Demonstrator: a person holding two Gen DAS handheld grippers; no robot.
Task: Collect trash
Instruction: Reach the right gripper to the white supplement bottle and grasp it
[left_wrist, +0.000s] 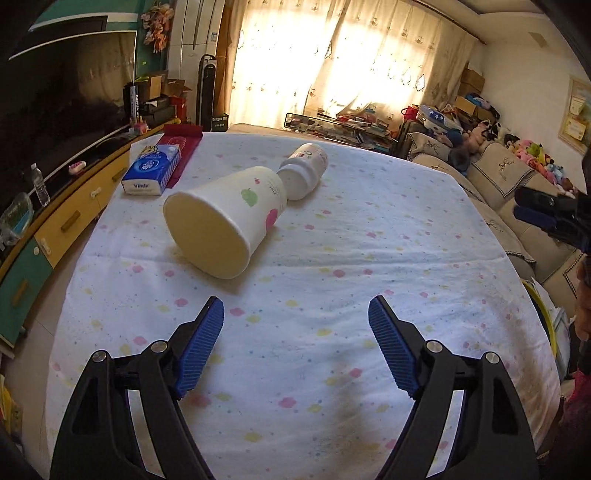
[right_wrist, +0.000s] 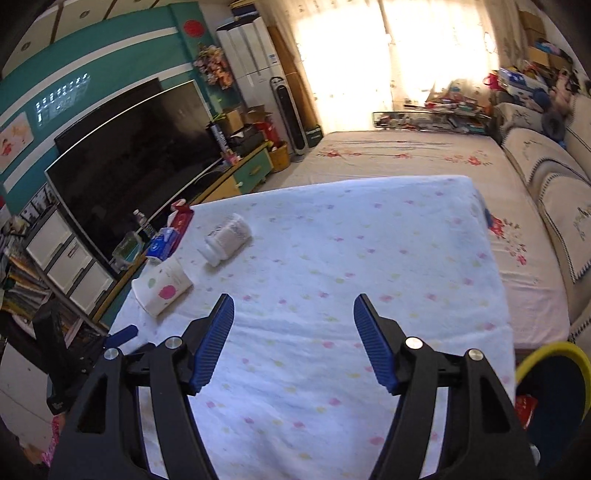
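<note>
A paper cup (left_wrist: 225, 221) lies on its side on the flower-print tablecloth (left_wrist: 332, 258), mouth toward the camera and visibly empty, its base touching a toppled white bottle (left_wrist: 304, 170). The left gripper (left_wrist: 295, 347) and right gripper (right_wrist: 293, 339) both hang with jaws spread, holding nothing. A yellow-rimmed bin (right_wrist: 550, 354) stands beside the table.

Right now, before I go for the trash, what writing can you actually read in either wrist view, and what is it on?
"Vinda": front face of the blue tissue pack on the table's far left.
Paper cup: fruit pictures and a thin line of print, too small to read.
White bottle: coloured label, too blurred to read.
Dark box on the TV cabinet: white lettering down its side, not legible.
Black box by the curtain: small white lettering, unreadable.
</note>
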